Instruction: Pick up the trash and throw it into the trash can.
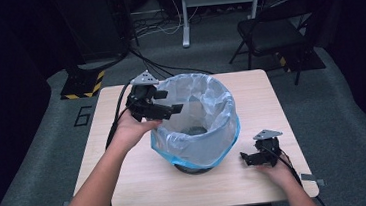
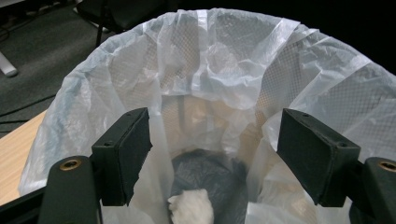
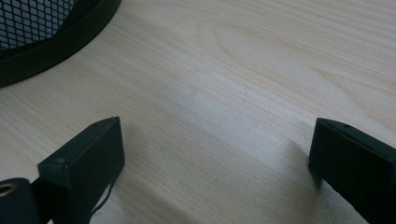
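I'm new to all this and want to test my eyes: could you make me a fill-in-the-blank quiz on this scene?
1. The bin is lined with a thin plastic ____.
2. The left gripper is held over the bin's rim with its jaws ____.
3. The right gripper sits low on the wooden ____.
4. A crumpled ____ wad lies in the bin.

Missing words: bag; open; table; white

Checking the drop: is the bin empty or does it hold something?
Not empty: a white wad lies at the bottom of the lined bin, below the open left gripper.
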Available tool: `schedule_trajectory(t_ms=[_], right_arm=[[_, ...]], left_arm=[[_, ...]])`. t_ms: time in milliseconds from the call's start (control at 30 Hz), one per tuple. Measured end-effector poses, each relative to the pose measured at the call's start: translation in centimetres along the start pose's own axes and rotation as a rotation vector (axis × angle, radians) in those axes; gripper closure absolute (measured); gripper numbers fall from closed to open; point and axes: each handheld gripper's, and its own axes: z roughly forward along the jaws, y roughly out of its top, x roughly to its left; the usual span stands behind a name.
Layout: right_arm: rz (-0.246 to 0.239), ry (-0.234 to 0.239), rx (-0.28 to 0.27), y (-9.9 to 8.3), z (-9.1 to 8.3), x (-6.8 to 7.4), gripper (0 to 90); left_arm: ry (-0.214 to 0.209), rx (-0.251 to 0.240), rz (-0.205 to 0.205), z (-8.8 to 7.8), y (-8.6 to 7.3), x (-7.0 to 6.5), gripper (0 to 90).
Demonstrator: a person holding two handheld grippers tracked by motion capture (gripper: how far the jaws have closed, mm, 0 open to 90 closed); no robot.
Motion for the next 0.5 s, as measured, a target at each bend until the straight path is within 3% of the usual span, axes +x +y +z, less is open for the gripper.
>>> schedule_trajectory(t_ms=[500], right_arm=[[-0.001,-0.002,0.001,0.0,0.0,0.0,2.6]], left_arm=[[0.064,-0.030,-0.027,-3.9,-1.9,2.2,27.5]])
